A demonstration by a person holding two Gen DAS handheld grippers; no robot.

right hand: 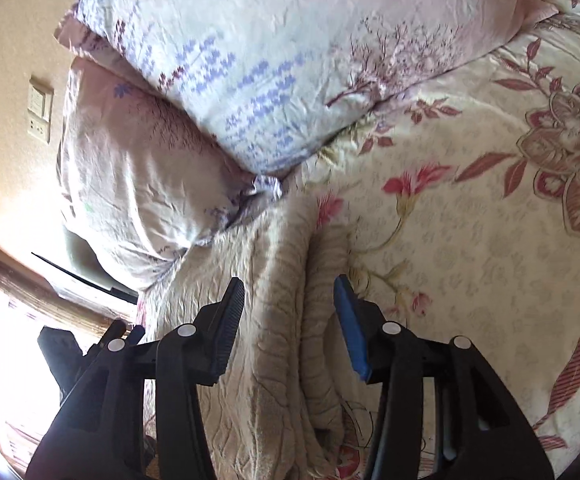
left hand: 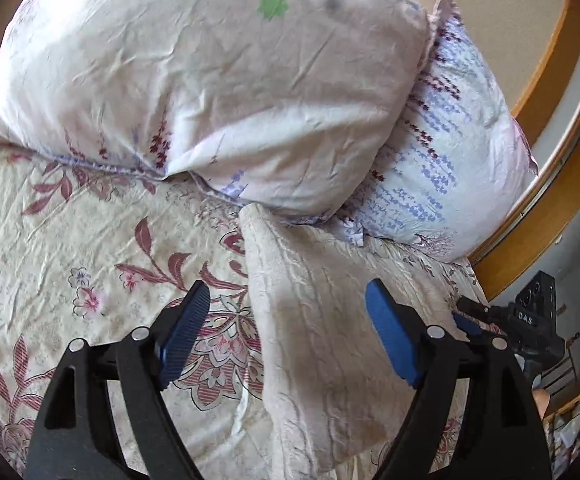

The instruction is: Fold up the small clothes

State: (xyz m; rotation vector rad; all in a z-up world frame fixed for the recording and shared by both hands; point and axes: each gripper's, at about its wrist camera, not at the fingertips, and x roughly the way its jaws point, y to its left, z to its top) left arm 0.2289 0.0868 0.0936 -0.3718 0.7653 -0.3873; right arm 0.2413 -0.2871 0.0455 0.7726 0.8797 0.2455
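Note:
A cream, textured small cloth (left hand: 321,320) lies folded in a long strip on the floral bedspread (left hand: 70,240), its far end touching the pillows. My left gripper (left hand: 288,292) hovers over the near part of the cloth, jaws wide and open; the pads touch nothing. In the right wrist view the same cloth (right hand: 266,320) shows a raised fold running away from me. My right gripper (right hand: 290,284) straddles that fold with its jaws apart, and the blue pads are not pressing on it. The right gripper's body (left hand: 525,316) appears at the left view's right edge.
Two floral pillows (left hand: 210,80) (left hand: 449,160) are stacked at the head of the bed just beyond the cloth. A wooden frame (left hand: 549,80) runs along the right side. A wall switch plate (right hand: 40,108) and a bright window (right hand: 10,360) sit to the left.

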